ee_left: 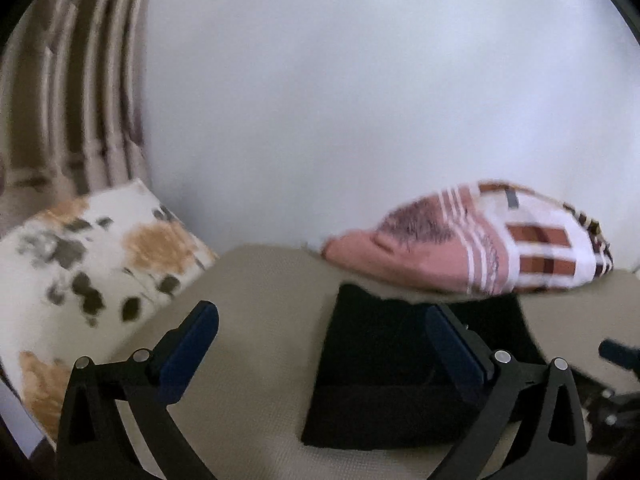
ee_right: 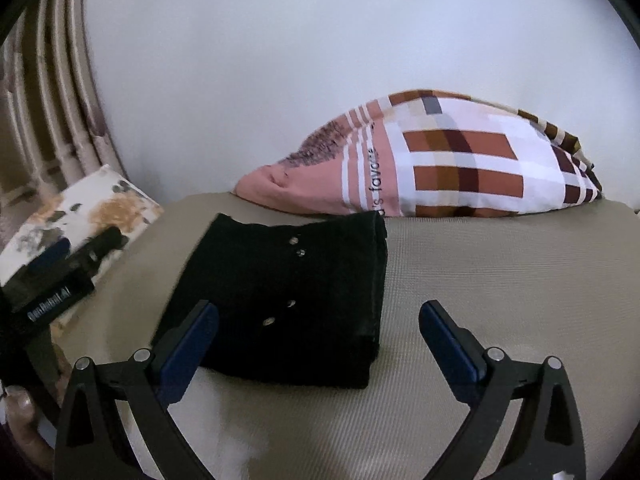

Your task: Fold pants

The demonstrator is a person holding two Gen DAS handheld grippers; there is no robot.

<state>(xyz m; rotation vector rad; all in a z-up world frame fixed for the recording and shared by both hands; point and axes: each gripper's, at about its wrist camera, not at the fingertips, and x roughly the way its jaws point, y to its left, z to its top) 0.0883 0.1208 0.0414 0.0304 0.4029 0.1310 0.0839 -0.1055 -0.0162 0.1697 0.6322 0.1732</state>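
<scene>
The black pants [ee_right: 288, 300] lie folded into a compact stack on the beige bed sheet [ee_right: 500, 280]; small metal rivets show on top. In the left wrist view the pants [ee_left: 380, 372] sit right of centre, behind my right finger. My left gripper [ee_left: 320, 344] is open and empty, hovering over the sheet at the stack's left edge. My right gripper [ee_right: 320, 340] is open and empty, with its left finger over the stack's near left corner. The left gripper [ee_right: 68, 264] also shows at the left of the right wrist view, and the right gripper [ee_left: 616, 354] at the right edge of the left wrist view.
A pink and plaid pillow [ee_right: 440, 160] lies at the back against the white wall [ee_right: 320, 40]. A white floral cushion [ee_left: 80, 264] lies at the left. Striped curtains [ee_left: 80, 80] hang at the far left.
</scene>
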